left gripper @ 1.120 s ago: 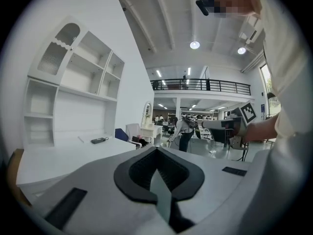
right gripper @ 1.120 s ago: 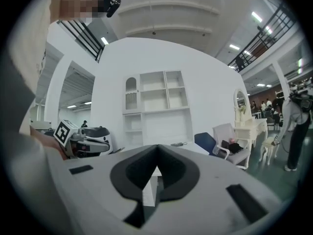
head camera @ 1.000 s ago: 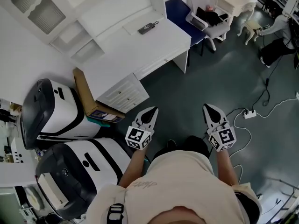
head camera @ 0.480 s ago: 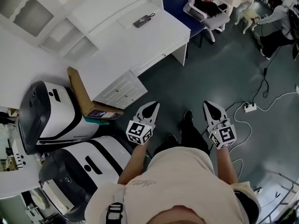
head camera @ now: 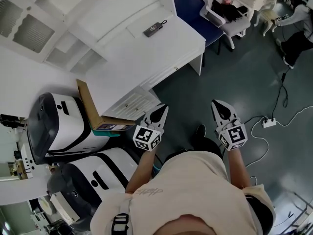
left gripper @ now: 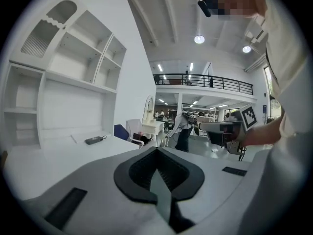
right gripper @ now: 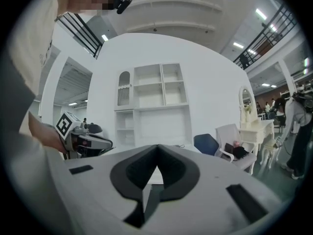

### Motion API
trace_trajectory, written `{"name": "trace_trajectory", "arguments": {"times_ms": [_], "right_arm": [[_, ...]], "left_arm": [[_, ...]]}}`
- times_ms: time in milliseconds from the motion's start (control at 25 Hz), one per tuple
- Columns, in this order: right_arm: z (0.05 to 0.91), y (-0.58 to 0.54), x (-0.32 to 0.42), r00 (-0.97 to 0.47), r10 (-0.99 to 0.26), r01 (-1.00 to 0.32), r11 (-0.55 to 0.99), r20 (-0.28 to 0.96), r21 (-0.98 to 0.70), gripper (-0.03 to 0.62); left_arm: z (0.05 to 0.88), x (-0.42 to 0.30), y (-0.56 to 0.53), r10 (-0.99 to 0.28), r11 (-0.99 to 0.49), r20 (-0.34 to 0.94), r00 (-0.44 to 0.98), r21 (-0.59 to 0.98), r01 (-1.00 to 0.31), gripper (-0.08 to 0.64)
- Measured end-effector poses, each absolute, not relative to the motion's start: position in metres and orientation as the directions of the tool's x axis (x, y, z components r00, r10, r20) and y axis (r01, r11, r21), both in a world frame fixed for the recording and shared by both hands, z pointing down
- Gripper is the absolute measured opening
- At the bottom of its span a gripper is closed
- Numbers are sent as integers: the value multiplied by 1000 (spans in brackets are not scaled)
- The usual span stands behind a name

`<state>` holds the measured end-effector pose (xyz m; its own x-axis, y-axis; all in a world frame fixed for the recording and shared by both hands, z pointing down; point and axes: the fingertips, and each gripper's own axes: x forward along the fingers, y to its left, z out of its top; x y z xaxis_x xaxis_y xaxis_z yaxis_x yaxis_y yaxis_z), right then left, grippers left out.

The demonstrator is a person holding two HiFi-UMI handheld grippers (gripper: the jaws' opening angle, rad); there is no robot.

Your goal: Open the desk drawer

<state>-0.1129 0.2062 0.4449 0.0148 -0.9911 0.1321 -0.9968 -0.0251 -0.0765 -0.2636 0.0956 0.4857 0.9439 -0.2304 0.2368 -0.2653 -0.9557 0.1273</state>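
Note:
The white desk (head camera: 146, 53) with a shelf hutch fills the upper left of the head view. Its long drawer front (head camera: 168, 70) runs under the top edge, and a side unit of small knobbed drawers (head camera: 132, 103) stands below; all look closed. My left gripper (head camera: 163, 108) is shut and holds nothing, its tip just right of the drawer unit. My right gripper (head camera: 217, 103) is also shut with nothing in it, over the dark floor further right. In the left gripper view the closed left gripper (left gripper: 157, 152) points along the desk top (left gripper: 44, 160). The right gripper (right gripper: 156, 149) faces the hutch (right gripper: 151, 102).
A dark remote-like device (head camera: 153, 29) lies on the desk. Two black-and-white machines (head camera: 58, 119) (head camera: 90, 177) and an open cardboard box (head camera: 90, 104) crowd the left. A blue chair (head camera: 188, 4) and a white armchair (head camera: 227, 16) stand behind. A power strip (head camera: 269, 123) with cables lies on the floor.
Both grippers have moved forward toward the desk, so the drawer unit now lies right beside the left gripper's tip. Both stay shut and hold nothing.

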Motion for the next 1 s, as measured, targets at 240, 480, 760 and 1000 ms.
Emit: {"name": "trace_trajectory", "arguments": {"times_ms": [240,480,760,1000], "right_arm": [[451,178,-58,-25,-989,-998,16,145,-63,-5],[472,158,-11,-84,-980,-995,73,178,-65,-5],[480,139,29,-128,-975,-990,113,183,-87,-5],[503,128,37,-171,-965,-979,143,200,-148,-5]], "left_arm": [[482,-202,70,-247,-950,230,942,136,-282,2],[493,-152,54,-263,-944,249,932,135,-303,2],[495,-114,41,-277,-939,271,922,128,-320,2],[511,-112,23,-281,-923,328,902,166,-348,2]]}}
